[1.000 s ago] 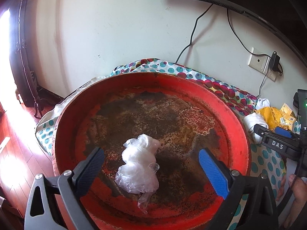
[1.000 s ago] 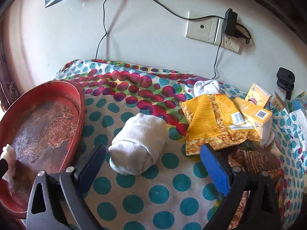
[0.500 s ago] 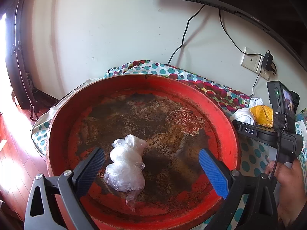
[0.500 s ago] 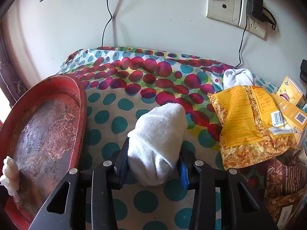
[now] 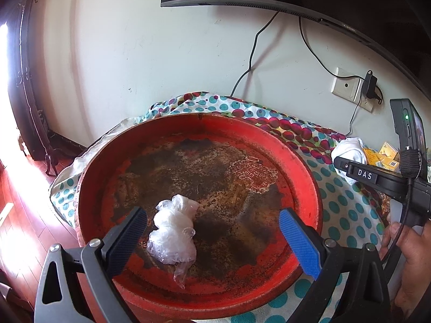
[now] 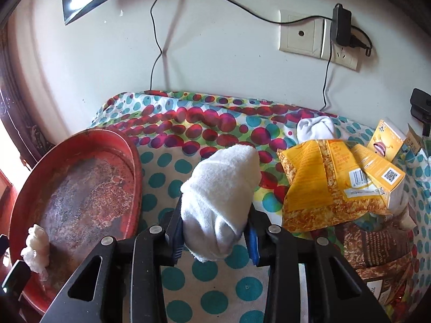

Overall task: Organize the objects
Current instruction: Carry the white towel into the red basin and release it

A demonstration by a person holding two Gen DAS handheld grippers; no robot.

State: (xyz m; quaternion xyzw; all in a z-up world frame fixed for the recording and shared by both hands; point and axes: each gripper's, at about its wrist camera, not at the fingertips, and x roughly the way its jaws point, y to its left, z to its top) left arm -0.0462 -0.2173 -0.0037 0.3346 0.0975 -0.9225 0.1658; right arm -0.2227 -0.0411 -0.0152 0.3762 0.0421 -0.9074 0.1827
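Observation:
A rolled white towel [image 6: 223,177] is lifted a little off the spotted cloth [image 6: 188,123]. My right gripper [image 6: 215,223] has its jaws closing on it, with both pads pressing into its near end. To the left sits a round red tray [image 6: 134,161] with a worn, rusty floor. A crumpled wad of clear plastic [image 5: 175,231] lies in the tray's near part [image 5: 304,167]. My left gripper [image 5: 211,215] hangs open above that tray, the wad just inside its left finger and untouched.
A yellow snack bag [image 6: 317,177], yellow boxes [image 6: 382,172], a white sock [image 6: 315,129] and brown packets [image 6: 377,242] crowd the cloth's right side. A wall socket with charger [image 6: 342,27] and cables are behind. A person's hand [image 5: 409,255] holds the right gripper.
My right gripper went from open around the towel to clamped on it, then rose with it. The left gripper drew back slightly, still open, and the right gripper came further into its view.

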